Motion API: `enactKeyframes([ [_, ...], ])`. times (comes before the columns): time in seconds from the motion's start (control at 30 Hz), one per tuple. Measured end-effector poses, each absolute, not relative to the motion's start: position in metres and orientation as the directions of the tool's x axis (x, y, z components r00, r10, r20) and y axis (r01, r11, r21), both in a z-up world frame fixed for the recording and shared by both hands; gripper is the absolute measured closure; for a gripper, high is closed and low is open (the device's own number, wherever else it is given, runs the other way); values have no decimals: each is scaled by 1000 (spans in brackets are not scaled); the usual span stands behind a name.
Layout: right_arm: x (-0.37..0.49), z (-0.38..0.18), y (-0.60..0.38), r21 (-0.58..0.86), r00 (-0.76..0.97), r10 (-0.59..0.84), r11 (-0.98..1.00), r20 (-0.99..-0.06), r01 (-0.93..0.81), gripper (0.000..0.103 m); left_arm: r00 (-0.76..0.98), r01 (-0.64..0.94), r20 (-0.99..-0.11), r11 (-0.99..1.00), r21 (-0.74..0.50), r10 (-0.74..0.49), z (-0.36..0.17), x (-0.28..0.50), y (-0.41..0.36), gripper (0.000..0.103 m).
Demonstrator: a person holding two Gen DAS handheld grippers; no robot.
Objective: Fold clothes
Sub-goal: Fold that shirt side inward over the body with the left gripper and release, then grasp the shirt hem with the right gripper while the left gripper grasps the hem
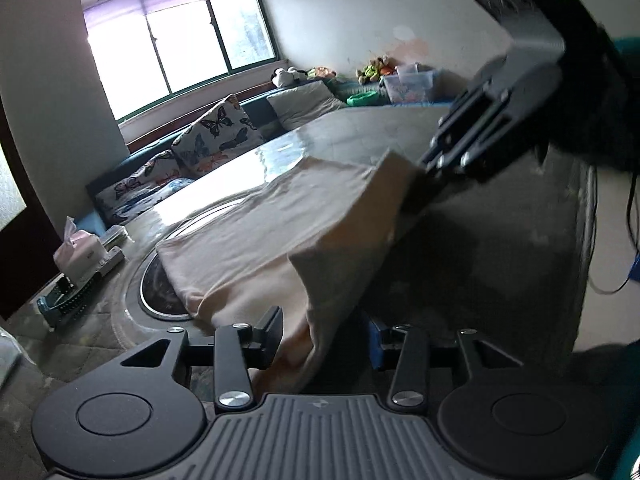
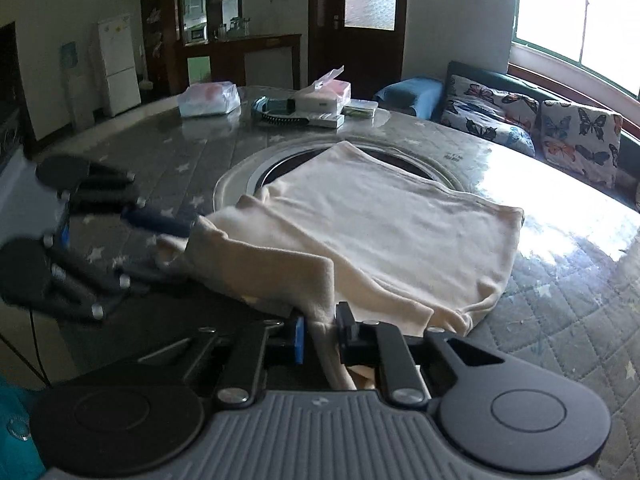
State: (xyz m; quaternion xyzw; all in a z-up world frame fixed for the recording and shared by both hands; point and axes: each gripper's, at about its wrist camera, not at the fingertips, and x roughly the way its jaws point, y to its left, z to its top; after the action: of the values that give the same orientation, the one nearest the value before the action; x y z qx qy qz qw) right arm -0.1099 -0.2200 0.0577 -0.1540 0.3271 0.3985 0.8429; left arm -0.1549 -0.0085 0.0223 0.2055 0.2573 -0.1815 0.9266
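Observation:
A cream garment (image 1: 260, 232) (image 2: 380, 232) lies partly folded on the round table (image 2: 560, 300), over its round metal inset (image 2: 240, 176). My right gripper (image 2: 322, 334) is shut on a lifted fold of the near edge; the cloth runs up between its pads. In the left wrist view the right gripper (image 1: 420, 184) holds a raised corner at the upper right. My left gripper (image 1: 324, 338) stands open, its jaws well apart, with the hanging cloth loose between them. In the right wrist view the left gripper (image 2: 180, 252) is at the garment's left corner.
At the table's far side sit a tissue box (image 2: 324, 94), a plastic bag (image 2: 208, 98) and a brush (image 2: 276, 114). A sofa with butterfly cushions (image 2: 520, 120) runs along the window wall. The near table edge (image 1: 584, 240) drops off at the right.

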Motion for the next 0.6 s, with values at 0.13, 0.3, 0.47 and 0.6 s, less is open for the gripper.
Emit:
enactKeyframes([
  [0.13, -111, 57, -219, -5, 476, 566, 640, -674, -768, 90, 817, 421, -545, 840, 341, -188, 16, -153, -9, 85],
  [0.3, -120, 58, -224, -5, 500, 573, 654, -650, -757, 93, 817, 422, -537, 851, 312, -209, 26, -158, -6, 94],
  [0.47, -132, 68, -232, -9, 510, 589, 649, -627, -760, 94, 818, 441, -518, 850, 287, -249, 49, -175, -2, 94],
  [0.6, -152, 84, -241, -18, 501, 610, 624, -613, -781, 94, 811, 480, -509, 826, 295, -289, 71, -200, 4, 94],
])
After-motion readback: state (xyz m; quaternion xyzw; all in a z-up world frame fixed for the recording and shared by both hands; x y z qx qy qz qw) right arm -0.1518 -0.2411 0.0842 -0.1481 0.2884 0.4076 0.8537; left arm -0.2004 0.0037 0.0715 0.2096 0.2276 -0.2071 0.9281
